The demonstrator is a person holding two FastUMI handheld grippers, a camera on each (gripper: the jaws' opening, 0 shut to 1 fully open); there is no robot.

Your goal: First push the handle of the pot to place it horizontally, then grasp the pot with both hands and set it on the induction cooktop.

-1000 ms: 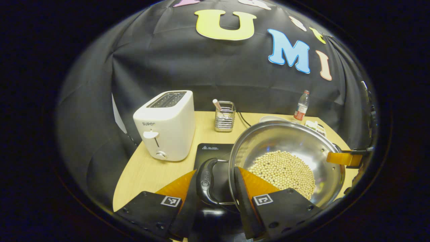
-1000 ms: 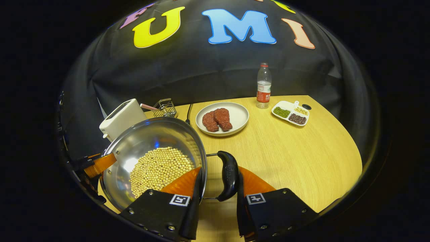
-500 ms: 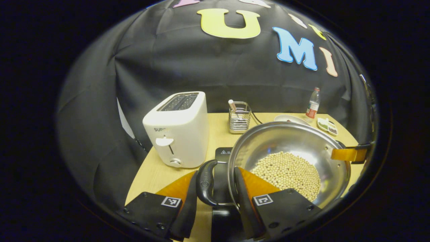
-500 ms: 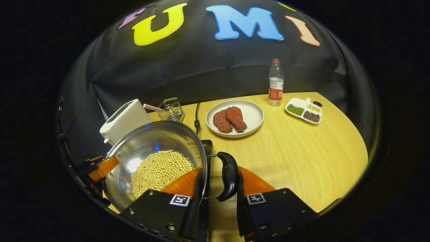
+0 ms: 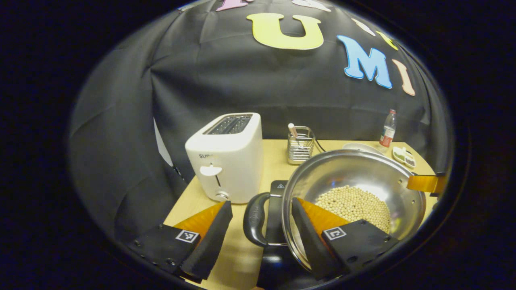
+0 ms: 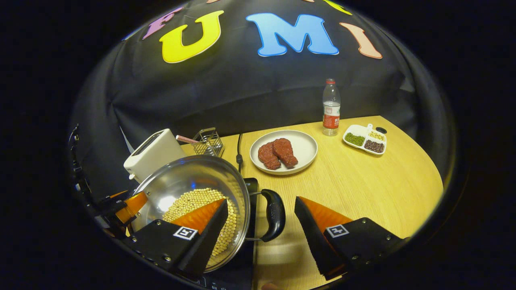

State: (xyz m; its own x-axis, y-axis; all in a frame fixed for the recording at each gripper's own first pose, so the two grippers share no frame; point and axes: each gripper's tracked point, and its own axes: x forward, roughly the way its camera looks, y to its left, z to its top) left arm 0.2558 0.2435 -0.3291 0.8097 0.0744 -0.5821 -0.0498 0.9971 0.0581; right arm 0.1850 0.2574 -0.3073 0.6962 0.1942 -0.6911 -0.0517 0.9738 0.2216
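A steel pot [image 5: 354, 171] with pale beans [image 5: 354, 203] in it rests on the black induction cooktop [image 5: 276, 192]. My left gripper [image 5: 260, 204] stands open around the pot's black left handle [image 5: 254, 219], one finger inside the rim, neither finger touching the handle. In the right gripper view the pot [image 6: 189, 177] lies at the lower left on the cooktop [image 6: 252, 186]. My right gripper [image 6: 261, 202] is open astride the black right handle [image 6: 276, 213], one finger over the beans [image 6: 193, 198]. The left gripper's finger [image 6: 130, 202] shows at the pot's far rim.
A white toaster [image 5: 225, 157] stands left of the cooktop, with a wire utensil rack [image 5: 300, 145] behind it. On the wooden table [image 6: 363, 181] are a plate of meat [image 6: 284, 151], a water bottle [image 6: 331, 106] and a compartment dish [image 6: 365, 139].
Both grippers have opened and let go of the pot's handles. The pot, carried left over the last second, now sits on the cooktop.
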